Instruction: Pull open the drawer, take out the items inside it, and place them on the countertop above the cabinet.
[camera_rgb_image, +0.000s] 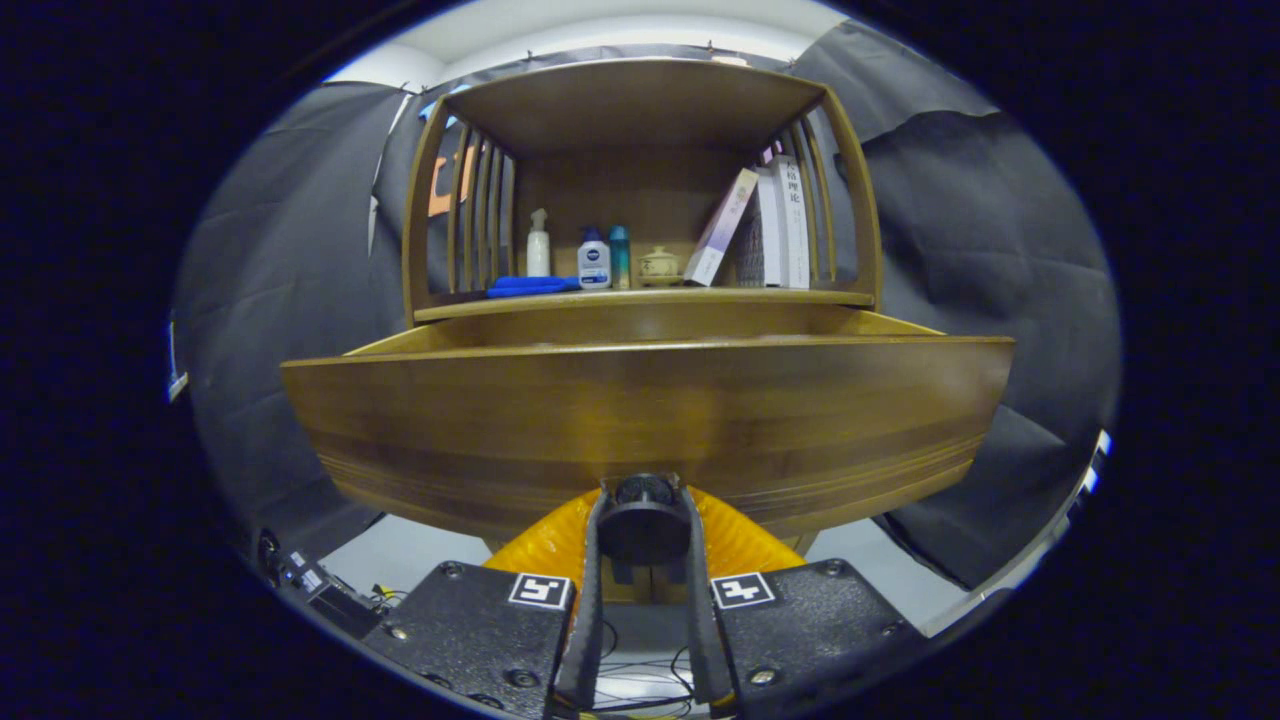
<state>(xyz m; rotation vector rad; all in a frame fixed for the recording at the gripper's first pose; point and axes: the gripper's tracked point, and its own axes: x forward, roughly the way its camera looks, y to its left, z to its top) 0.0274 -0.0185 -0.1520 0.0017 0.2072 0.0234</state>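
Drawer (640, 420): stands pulled well out from the cabinet (640, 110), its broad wooden front facing the camera and hiding whatever lies inside.
Knob (643, 515): a dark round pull low on the drawer front, sitting between the two fingers.
Jaws: the gripper (643, 535) is drawn nearly closed, one finger pressed to each side of the knob, gripping it and nothing else.
Bench (640, 297): the cabinet's top ledge just above and behind the open drawer, where the contents are meant to go.
Already on the bench: a blue cloth (532, 286), a white spray bottle (538, 245), a white bottle with a blue cap (594, 260), a teal bottle (620, 256), a small lidded pot (659, 264) and leaning books (765, 225), which leave little free room along the front edge.
Stage: by the look of it the pull is done or nearly so; nothing has been lifted out.
Risk, overpull: further hauling on the knob could run the drawer off its slides and tip it, since no stop can be seen.
Risk, release: letting go at an angle could snag a finger on the knob and jerk the drawer sideways.
Risk, blind reach: the contents cannot be seen from this low angle, so a reach over the tall front could knock the rim or miss its grasp.
Risk, crowding: setting items down among the bottles could topple one.
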